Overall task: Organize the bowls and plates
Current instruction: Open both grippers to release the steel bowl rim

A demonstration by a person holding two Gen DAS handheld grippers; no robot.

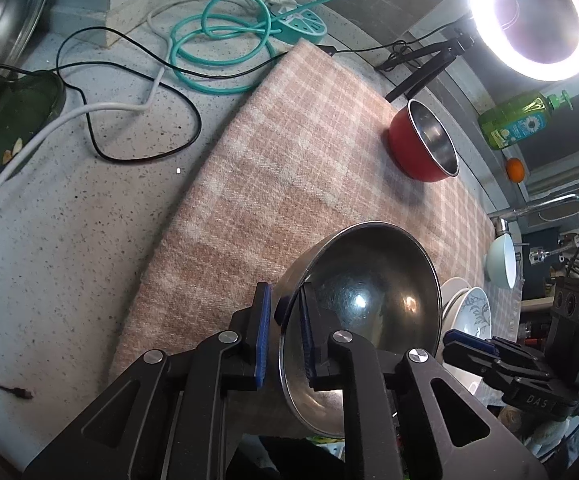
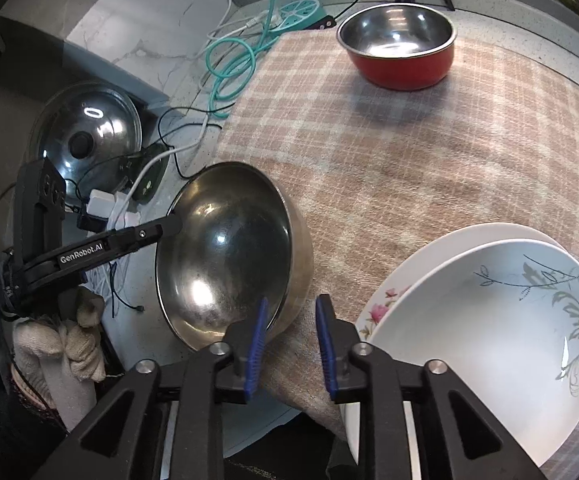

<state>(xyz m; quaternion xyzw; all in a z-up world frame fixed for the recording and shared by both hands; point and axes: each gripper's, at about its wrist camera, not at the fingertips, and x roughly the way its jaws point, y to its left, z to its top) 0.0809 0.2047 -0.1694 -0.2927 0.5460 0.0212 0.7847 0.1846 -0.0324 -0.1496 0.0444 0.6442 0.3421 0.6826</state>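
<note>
Well, starting at the far left: speckled counter (image 1: 69,220) with a tangle of cords (image 1: 217,60); no dishes to sort there; next, a checked cloth (image 1: 289,168) spread beside it; at the near edge of the cloth, a big steel bowl (image 1: 369,292), seemingly tipped a bit; around its rim, the left gripper (image 1: 285,300), one finger inside and one outside, jaws only a little apart, a thin gap showing on the outside, so by the look of it not squeezing, just loose around the rim; farther back on the cloth, a red bowl (image 1: 421,148), upright, alone, well apart from the rest; right of the steel bowl, the right gripper (image 2: 292,304), jaws a bit apart, holding nothing, only cloth below, just beside that bowl's near rim; then two plates stacked, a leafy plate (image 2: 489,320) on top of a pink-flower plate (image 2: 385,296); last, at the far right edge, a pale bowl (image 1: 501,260).

As for the job: plates together already, so probably that part done; bowls not yet; three bowls in three spots, none nested; likely left to do: gathering steel, red and pale bowls into one stack; final spot for the steel bowl: hard to tell.
</note>
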